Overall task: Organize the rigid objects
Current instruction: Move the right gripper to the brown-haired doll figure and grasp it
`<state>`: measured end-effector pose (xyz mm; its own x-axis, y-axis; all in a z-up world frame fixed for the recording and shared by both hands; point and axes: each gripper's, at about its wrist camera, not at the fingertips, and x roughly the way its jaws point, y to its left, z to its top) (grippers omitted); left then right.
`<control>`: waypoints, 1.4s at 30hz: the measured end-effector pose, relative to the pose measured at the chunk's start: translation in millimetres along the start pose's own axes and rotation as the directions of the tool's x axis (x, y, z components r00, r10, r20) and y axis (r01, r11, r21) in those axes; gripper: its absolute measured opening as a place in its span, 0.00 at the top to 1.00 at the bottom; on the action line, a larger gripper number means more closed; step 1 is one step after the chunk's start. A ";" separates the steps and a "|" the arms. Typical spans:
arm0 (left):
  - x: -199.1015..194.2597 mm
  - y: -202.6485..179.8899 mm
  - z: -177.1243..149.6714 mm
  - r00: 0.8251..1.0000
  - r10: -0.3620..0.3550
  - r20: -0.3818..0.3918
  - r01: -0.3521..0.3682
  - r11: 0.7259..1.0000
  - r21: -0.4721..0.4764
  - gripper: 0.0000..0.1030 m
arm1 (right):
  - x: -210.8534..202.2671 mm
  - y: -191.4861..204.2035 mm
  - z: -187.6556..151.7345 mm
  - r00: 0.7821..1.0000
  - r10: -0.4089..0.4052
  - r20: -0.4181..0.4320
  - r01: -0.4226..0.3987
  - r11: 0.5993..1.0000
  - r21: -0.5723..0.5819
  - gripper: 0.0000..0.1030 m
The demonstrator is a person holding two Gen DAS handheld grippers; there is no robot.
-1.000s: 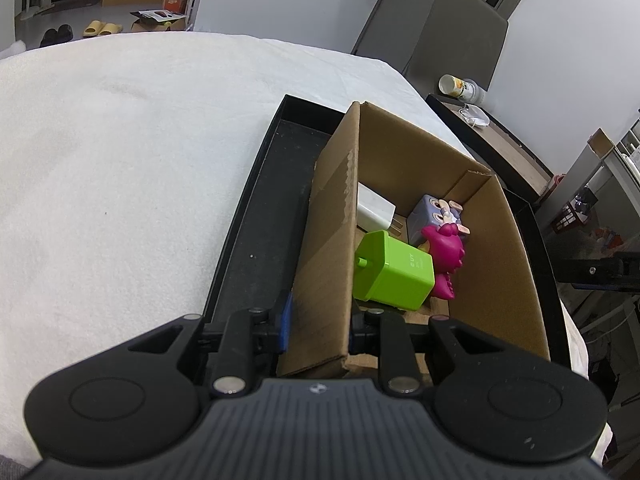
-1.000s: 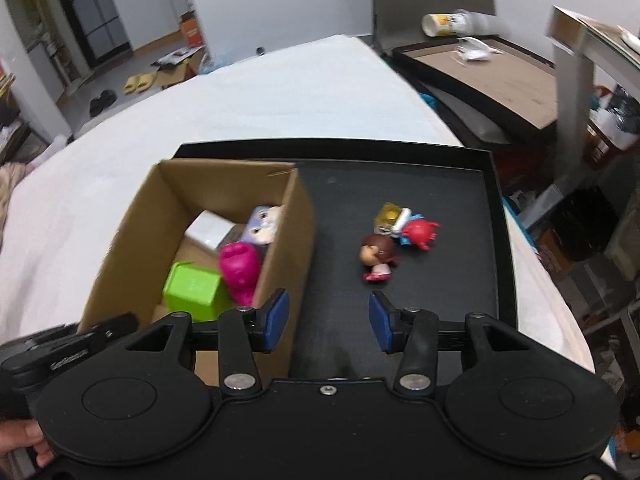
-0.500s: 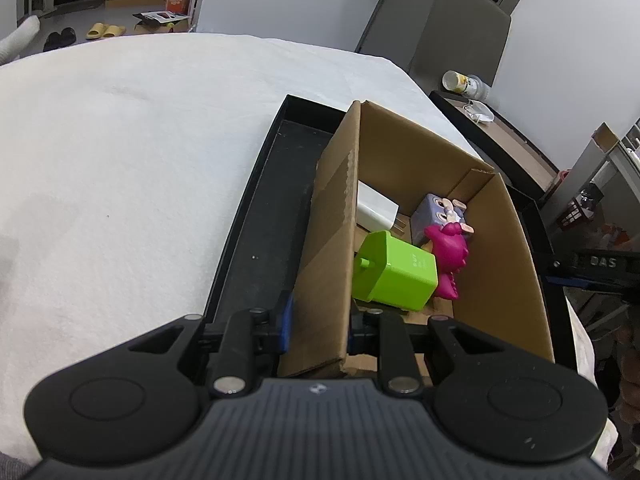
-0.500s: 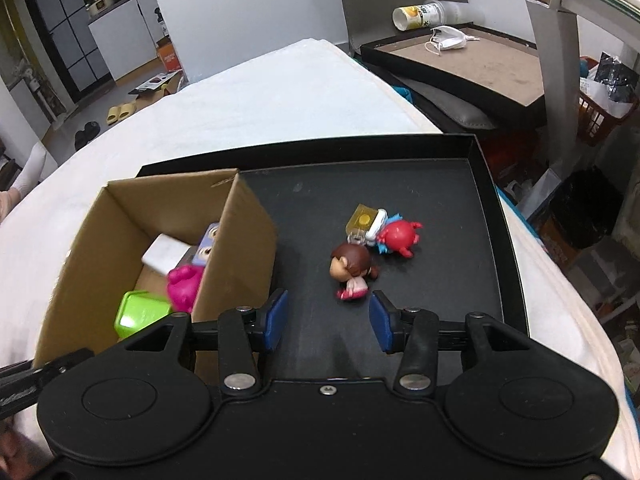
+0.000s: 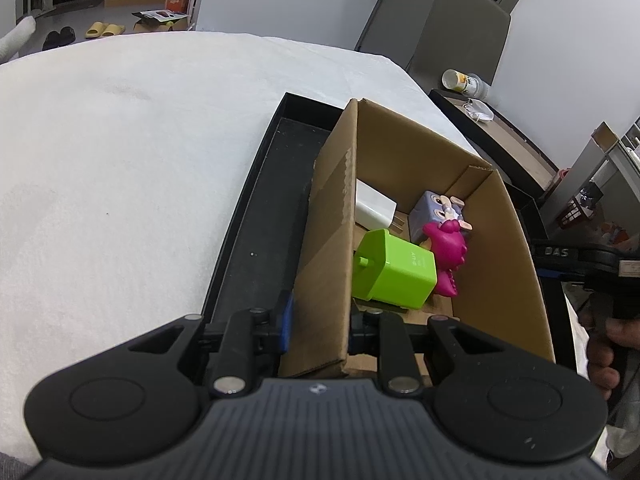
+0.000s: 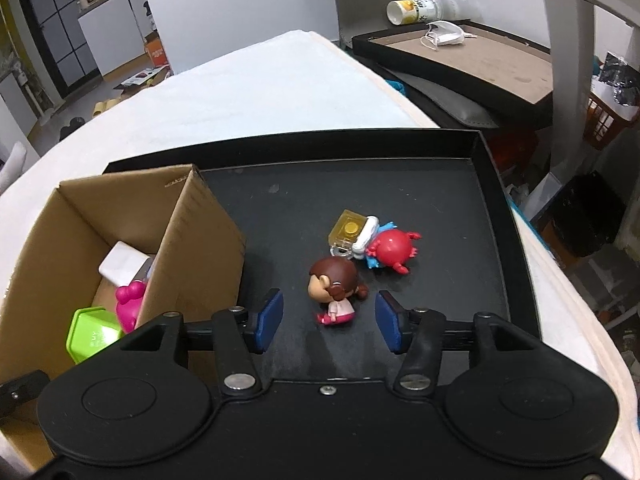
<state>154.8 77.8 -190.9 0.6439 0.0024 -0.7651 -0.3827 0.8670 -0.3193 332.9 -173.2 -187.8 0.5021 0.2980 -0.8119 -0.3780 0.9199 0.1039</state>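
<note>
Lowered right claw (image 6: 329,322) frames one doll (image 6: 335,285); four toys boxed.

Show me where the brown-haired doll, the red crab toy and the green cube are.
brown-haired doll (image 6: 334,280), right wrist view, on its hair.
red crab toy (image 6: 392,249), right wrist view, on its round body.
green cube (image 5: 394,274), left wrist view, on its top face.

Left gripper (image 5: 318,328) clamped, angled downward; right gripper (image 6: 328,322) opening, angled downward
</note>
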 end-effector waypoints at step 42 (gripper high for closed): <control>0.9 4.8 2.7 1.000 -0.018 -0.004 0.018 1.000 -0.008 0.77 | -10.1 -6.8 -9.0 0.996 -0.046 -0.078 0.052 0.995 0.083 0.91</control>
<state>155.4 83.3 -191.6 0.6482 -0.0151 -0.7613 -0.3766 0.8626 -0.3377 323.4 -184.8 -185.5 0.4566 0.2348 -0.8581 -0.2854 0.9522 0.1087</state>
